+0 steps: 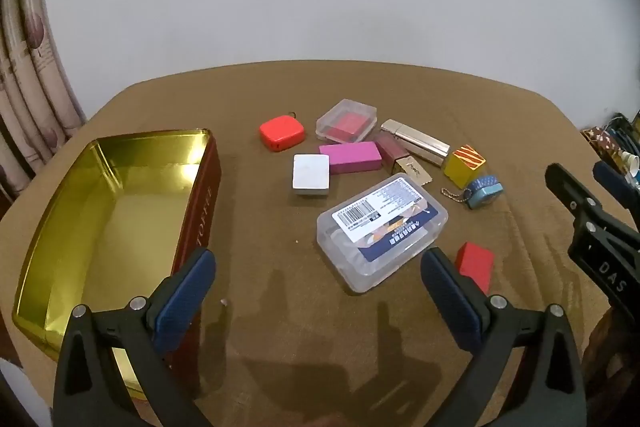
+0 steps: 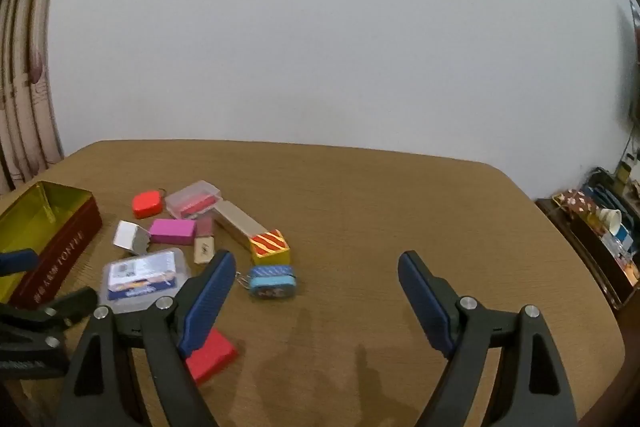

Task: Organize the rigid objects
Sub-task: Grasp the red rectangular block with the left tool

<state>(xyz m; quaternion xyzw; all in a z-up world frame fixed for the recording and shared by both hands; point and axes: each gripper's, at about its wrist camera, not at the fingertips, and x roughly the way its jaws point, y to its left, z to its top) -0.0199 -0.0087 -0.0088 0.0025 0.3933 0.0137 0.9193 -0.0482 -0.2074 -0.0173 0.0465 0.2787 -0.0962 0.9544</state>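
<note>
An open gold-lined red tin (image 1: pixel 120 211) stands empty at the left; it also shows in the right wrist view (image 2: pixel 44 227). Small items lie in a cluster: a clear labelled plastic case (image 1: pixel 380 231) (image 2: pixel 144 277), a red block (image 1: pixel 476 265) (image 2: pixel 212 355), a white block (image 1: pixel 311 174), a pink block (image 1: pixel 350 157), a red rounded case (image 1: pixel 282 133), a yellow striped cube (image 1: pixel 464 163) (image 2: pixel 270 247), a blue keychain case (image 1: pixel 486 191) (image 2: pixel 272 281). My left gripper (image 1: pixel 320 267) is open above the table, near the clear case. My right gripper (image 2: pixel 316 267) is open and empty, right of the cluster.
A clear box with a red insert (image 1: pixel 346 121), a silver tube (image 1: pixel 416 143) and a small pinkish box (image 1: pixel 390 147) lie behind the cluster. A curtain (image 1: pixel 24 67) hangs at the left. A cluttered shelf (image 2: pixel 600 227) stands beyond the table's right edge.
</note>
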